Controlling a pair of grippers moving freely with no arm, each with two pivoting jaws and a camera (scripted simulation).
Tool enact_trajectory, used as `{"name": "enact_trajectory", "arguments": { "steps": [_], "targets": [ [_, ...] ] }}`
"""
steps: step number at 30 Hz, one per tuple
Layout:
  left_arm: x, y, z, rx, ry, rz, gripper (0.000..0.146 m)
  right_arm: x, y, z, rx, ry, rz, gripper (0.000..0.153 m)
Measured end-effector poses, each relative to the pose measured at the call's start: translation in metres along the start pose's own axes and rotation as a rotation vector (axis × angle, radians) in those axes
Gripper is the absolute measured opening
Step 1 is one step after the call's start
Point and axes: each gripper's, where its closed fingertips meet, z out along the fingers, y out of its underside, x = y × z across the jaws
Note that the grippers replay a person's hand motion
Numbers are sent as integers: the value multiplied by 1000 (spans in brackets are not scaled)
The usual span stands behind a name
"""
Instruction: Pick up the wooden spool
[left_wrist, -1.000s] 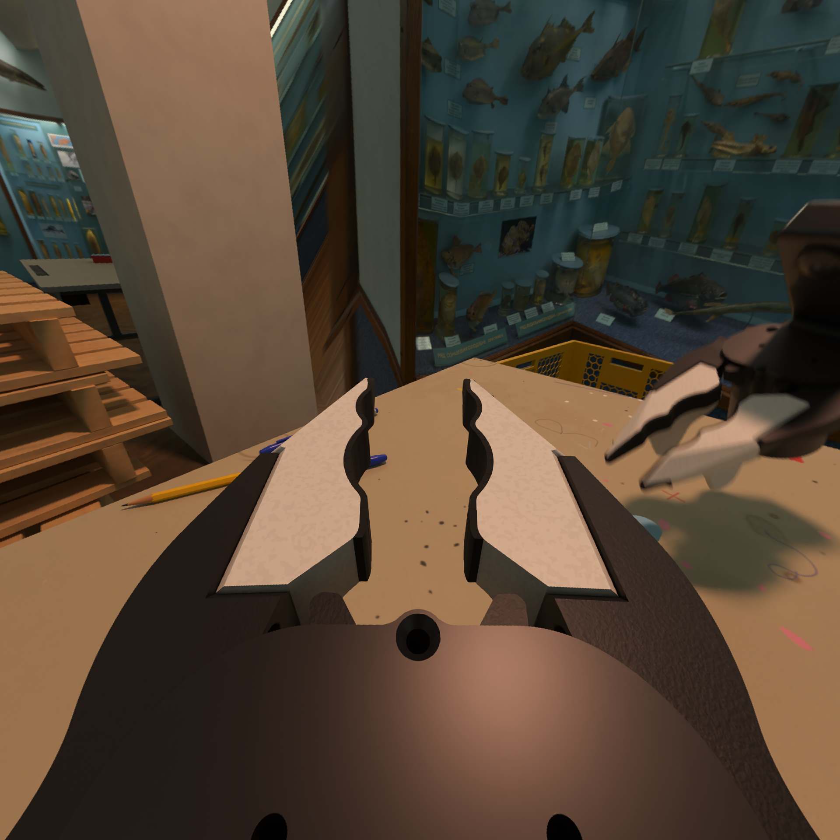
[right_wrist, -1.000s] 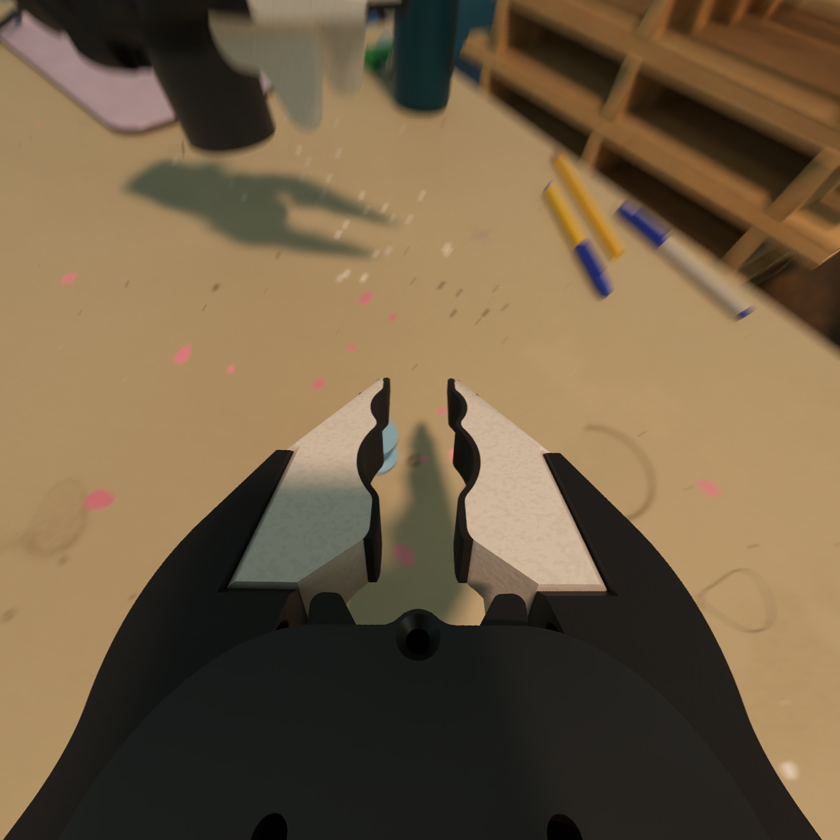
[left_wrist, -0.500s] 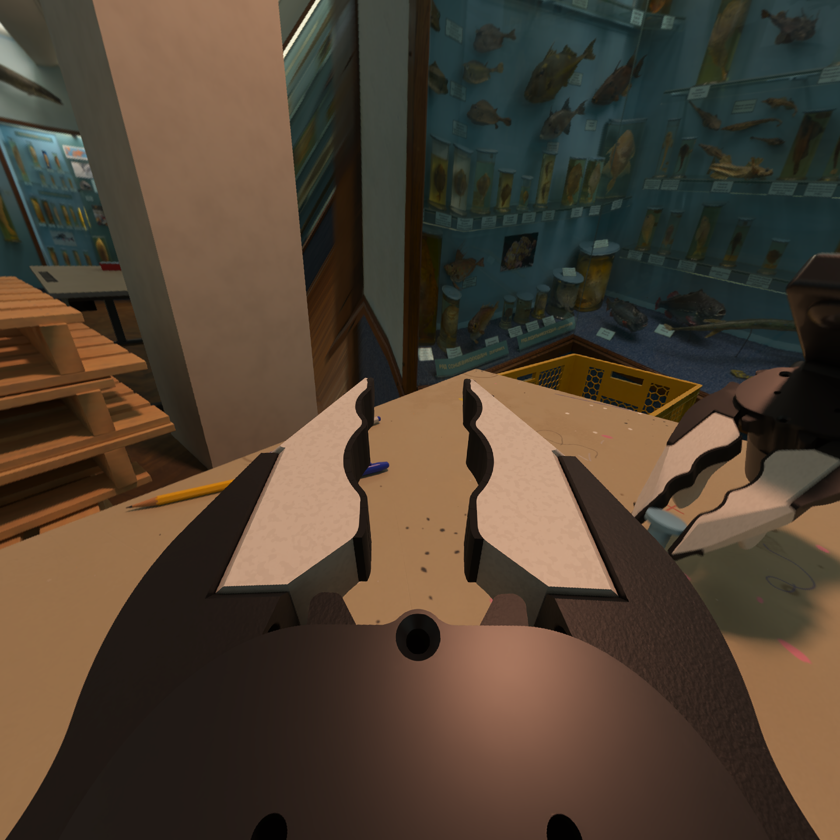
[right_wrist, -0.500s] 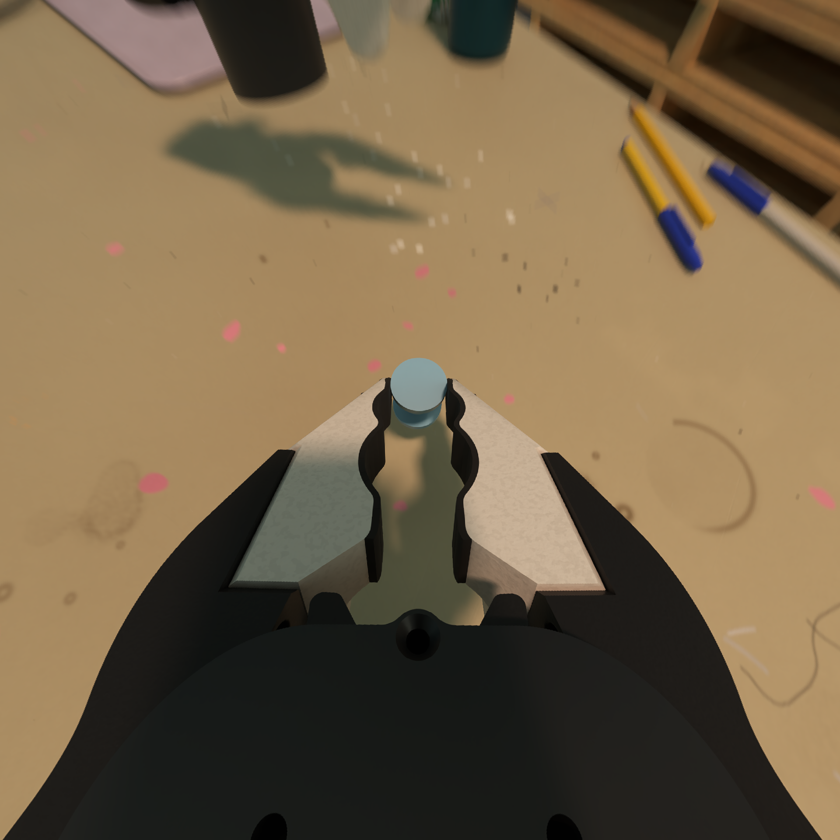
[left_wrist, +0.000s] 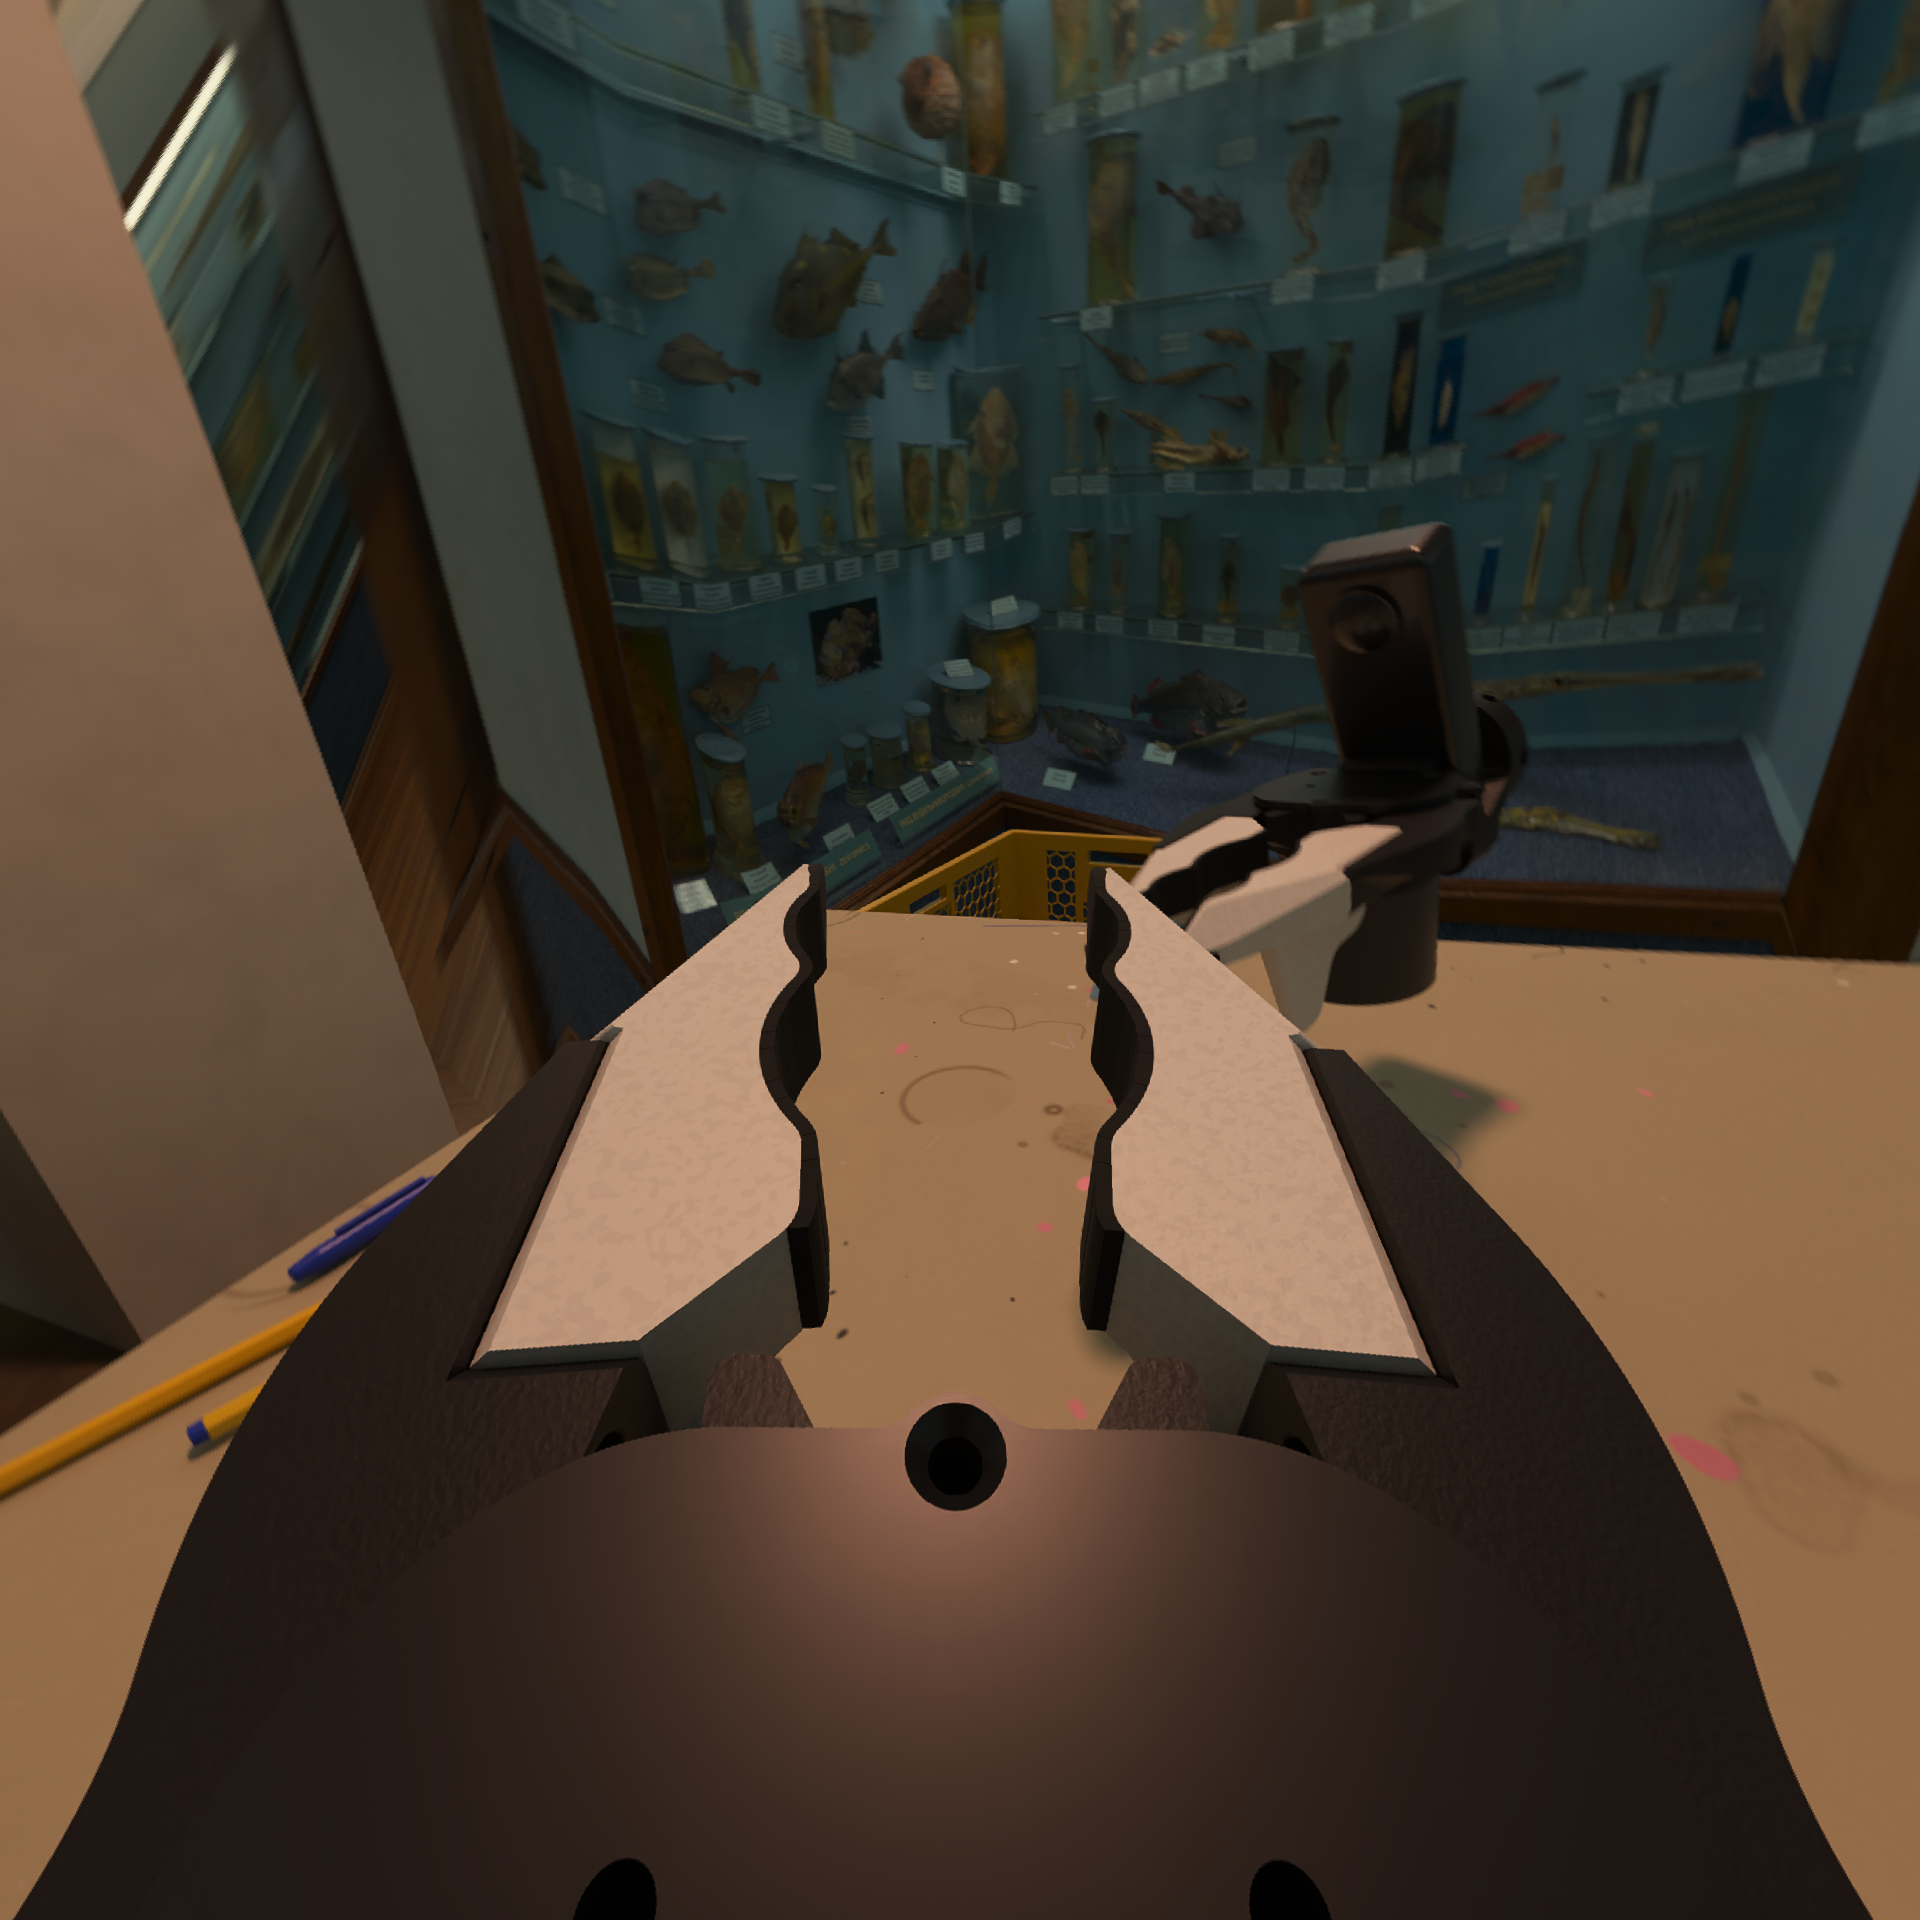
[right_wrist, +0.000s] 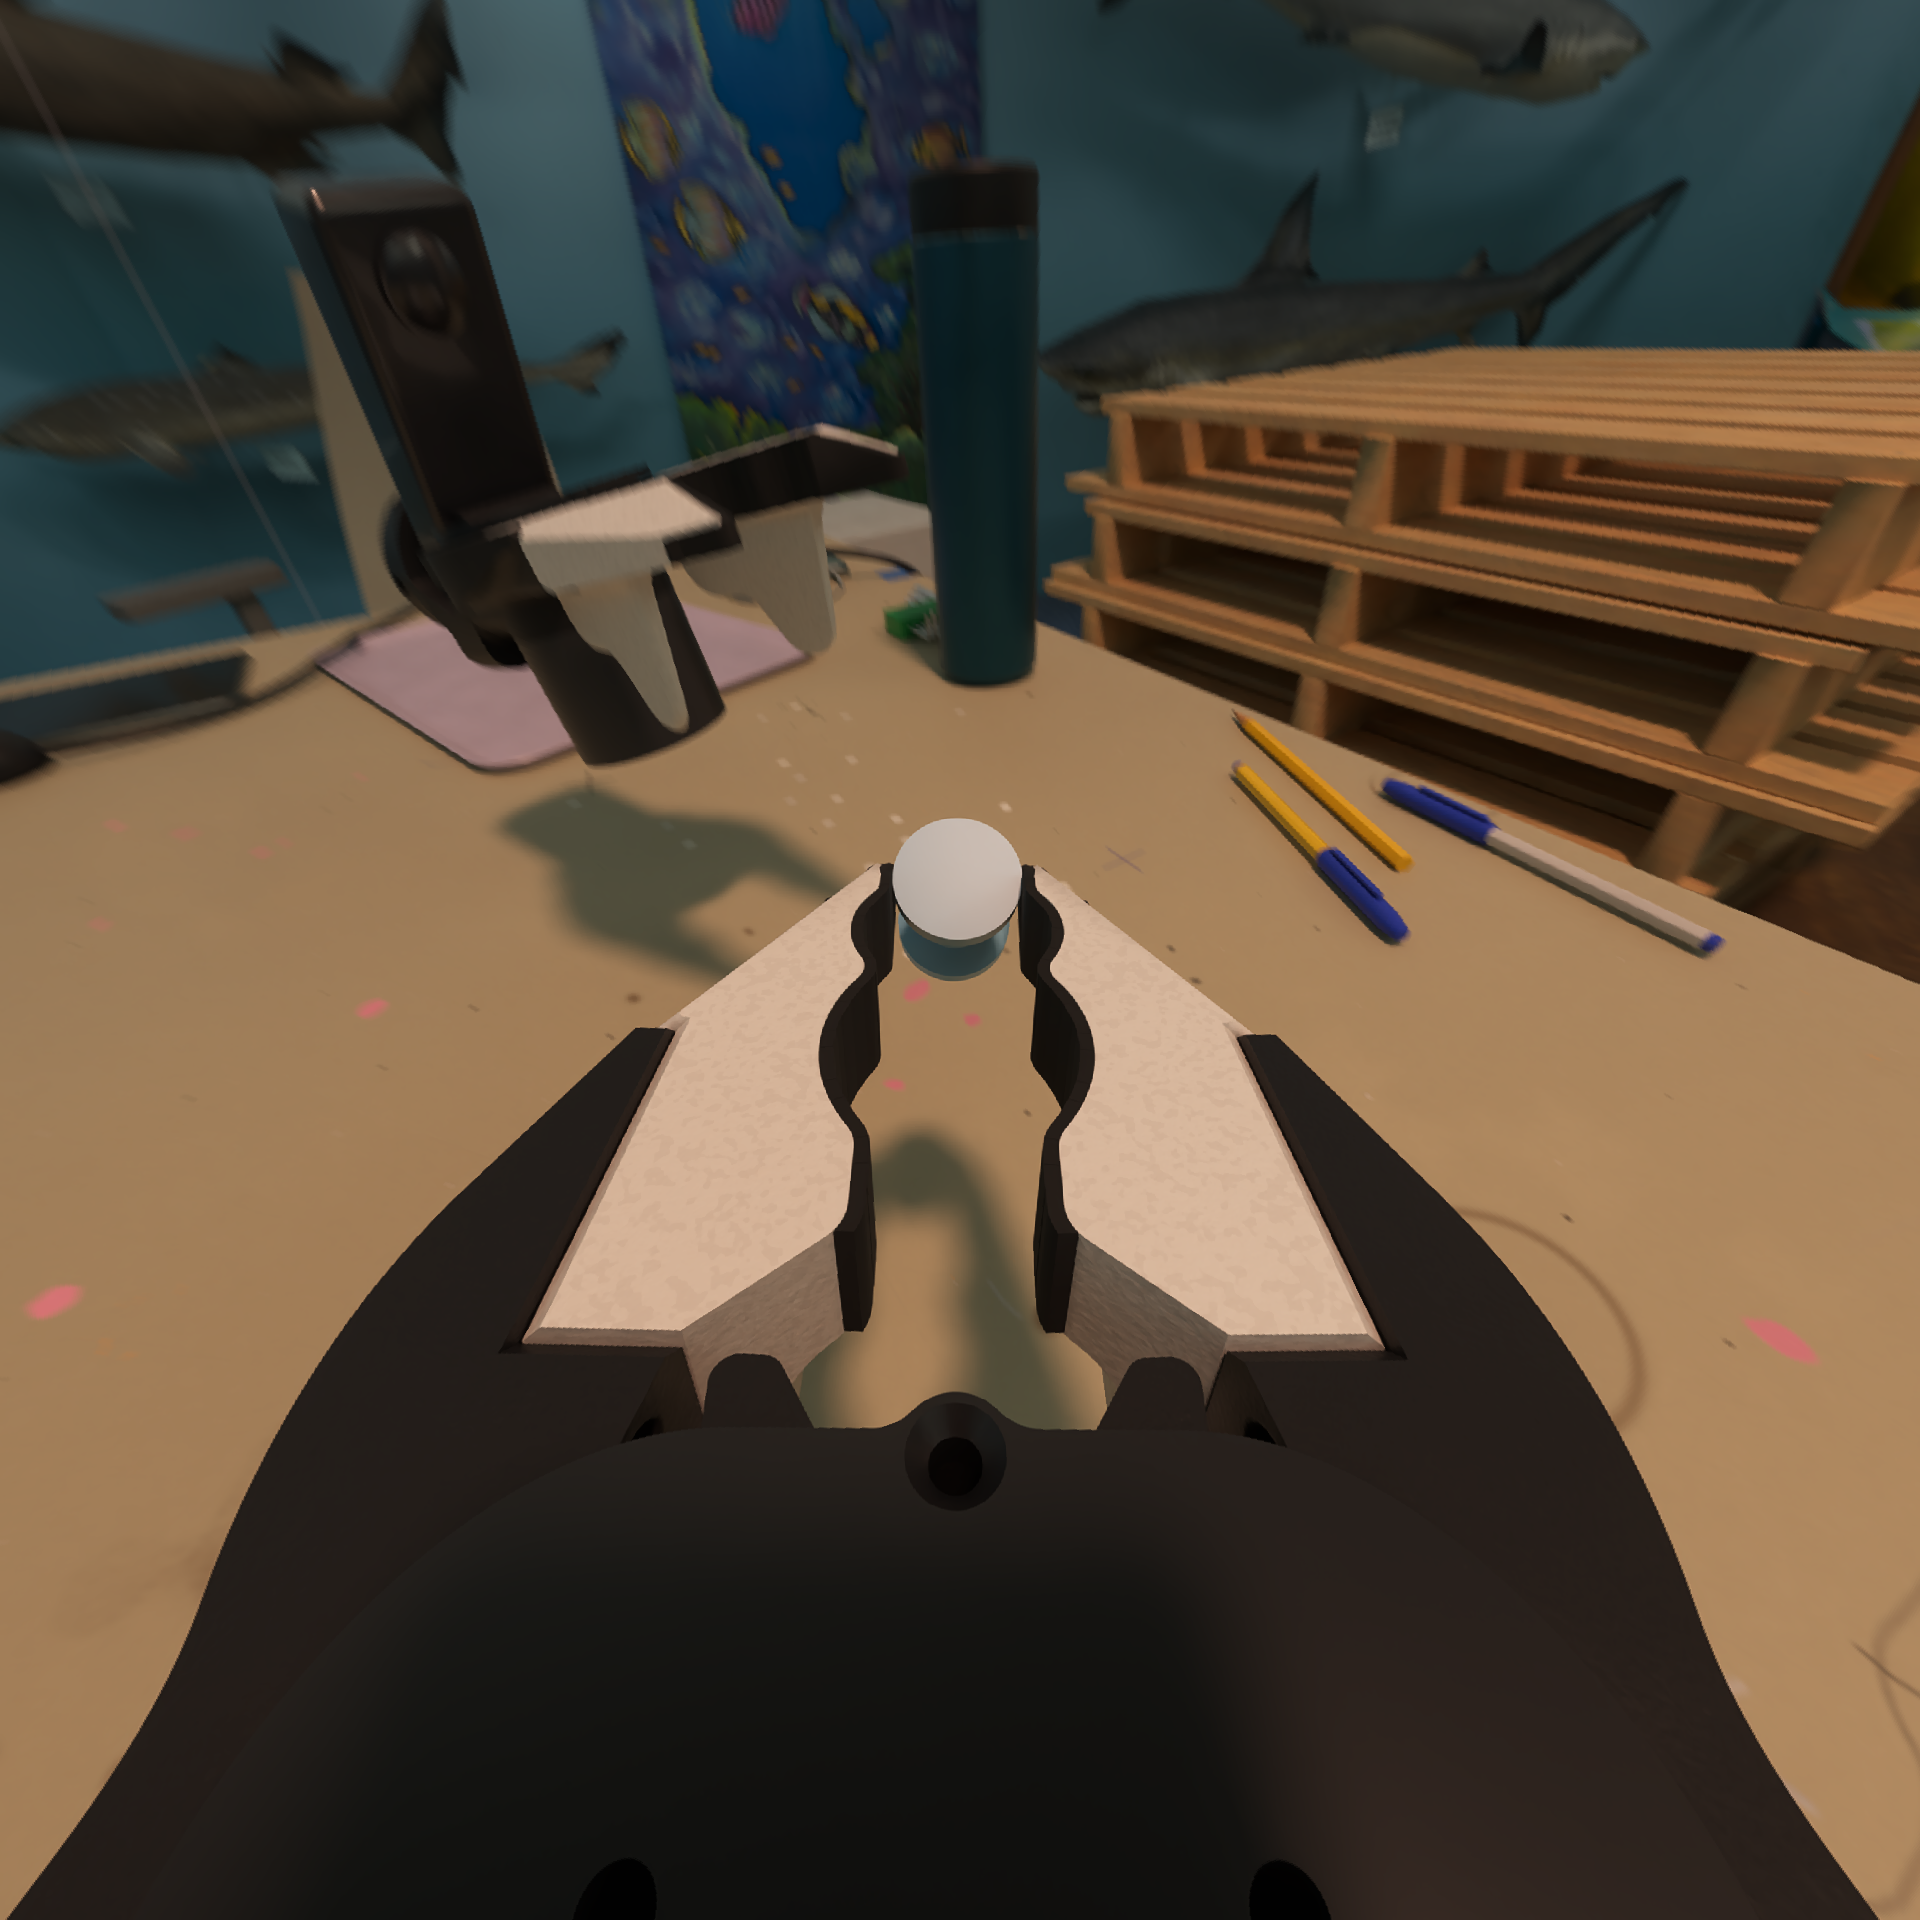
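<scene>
The wooden spool (right_wrist: 954, 878), with a pale round end and blue thread on its core, sits between the fingertips of my right gripper (right_wrist: 956, 906). The right gripper is shut on it and holds it above the tan table (right_wrist: 312, 1091); its shadow lies below. My left gripper (left_wrist: 954, 920) is open and empty above the table. The left wrist view shows the right gripper (left_wrist: 1184, 904) just beyond my right fingertip; the spool is hidden there. The right wrist view shows the left gripper (right_wrist: 738, 665) at the far left.
A tall teal bottle (right_wrist: 975, 436) and a pink mat (right_wrist: 416, 665) stand at the back. A pencil (right_wrist: 1325, 795), a yellow-blue pen (right_wrist: 1320, 868) and a blue-white marker (right_wrist: 1548, 868) lie on the right. Wooden pallets (right_wrist: 1507, 582) stand beyond the table. A yellow crate (left_wrist: 997, 878) is past the far edge.
My right gripper has closed on the spool, lifted it and tilted up from the table. My left gripper has turned right and opened a little wider.
</scene>
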Motion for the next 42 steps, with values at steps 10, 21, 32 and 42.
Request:
{"name": "enact_trajectory", "arguments": {
  "steps": [10, 21, 32, 42],
  "targets": [
    [67, 0, 6, -70, 306, -7, 45, -37, -38, -6, 217, -171, 18, 23],
    [80, 4, 8, -95, 361, -29, 18, -63, -30, 10, 153, -171, -135, 23],
    [78, 4, 6, -89, 368, -53, 30, -61, -35, 2, 219, -190, -100, 23],
    [79, 9, 11, -119, 362, -75, 22, -59, -35, -1, 240, -193, -84, 23]
  ]
}}
